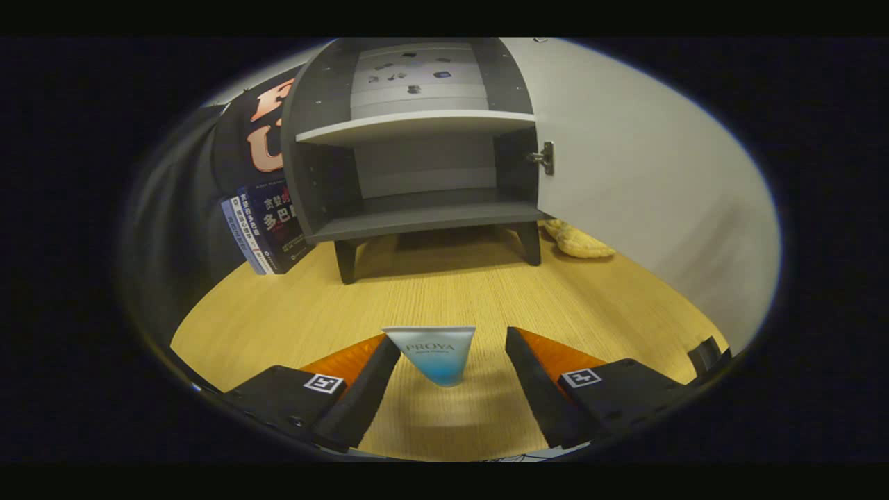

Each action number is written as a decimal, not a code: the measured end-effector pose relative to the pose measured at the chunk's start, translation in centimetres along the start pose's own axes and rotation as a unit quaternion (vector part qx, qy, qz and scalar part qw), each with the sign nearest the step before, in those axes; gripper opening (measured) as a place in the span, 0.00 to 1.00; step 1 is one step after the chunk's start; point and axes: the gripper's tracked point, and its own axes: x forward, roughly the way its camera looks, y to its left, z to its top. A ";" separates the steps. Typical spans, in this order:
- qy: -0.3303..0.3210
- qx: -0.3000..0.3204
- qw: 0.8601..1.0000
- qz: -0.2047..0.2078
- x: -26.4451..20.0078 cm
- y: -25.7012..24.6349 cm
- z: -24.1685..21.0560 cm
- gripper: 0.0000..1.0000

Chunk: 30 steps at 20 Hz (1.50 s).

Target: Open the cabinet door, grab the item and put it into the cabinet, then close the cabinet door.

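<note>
Your gripper (pixel 453 347) stands wide open, holding nothing; the tube (pixel 432 353) stands between its fingers (nearer the left one). Closing off-centre may topple it before the far cabinet (pixel 417 222).

Single fisheye view riding on the gripper (pixel 451 361), low over the wooden tabletop (pixel 451 292), facing forward.

Camera looks along its two fingers (pixel 361 389), which stand apart in the near foreground with a tube (pixel 434 354) upright between the tips, very close to the lens. Straight ahead, well beyond the fingers, the cabinet (pixel 417 173) is seen front-on from slightly below its shelf (pixel 417 126), its door (pixel 639 194) swung wide toward the right. Books (pixel 267 226) lean left of the cabinet. Strong barrel distortion bends tabletop and door edges.
</note>
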 end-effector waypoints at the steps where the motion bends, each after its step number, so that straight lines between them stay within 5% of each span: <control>1: 0.007 0.007 1.000 0.000 0.2 -0.1 -0.7 0.98; 8: 0.010 -0.009 1.000 0.014 0.7 0.7 -1.5 0.89; 10: 0.018 -0.003 1.000 0.021 0.7 1.0 -1.6 0.79; 11: 0.018 -0.001 1.000 0.018 1.0 1.1 -1.9 0.57; 15: 0.015 0.000 0.999 0.033 -1.1 1.8 0.7 0.57; 25: -0.126 -0.033 0.988 0.081 -10.3 7.6 25.6 0.56; 30: -0.166 -0.049 0.981 0.093 -10.1 10.4 36.6 0.56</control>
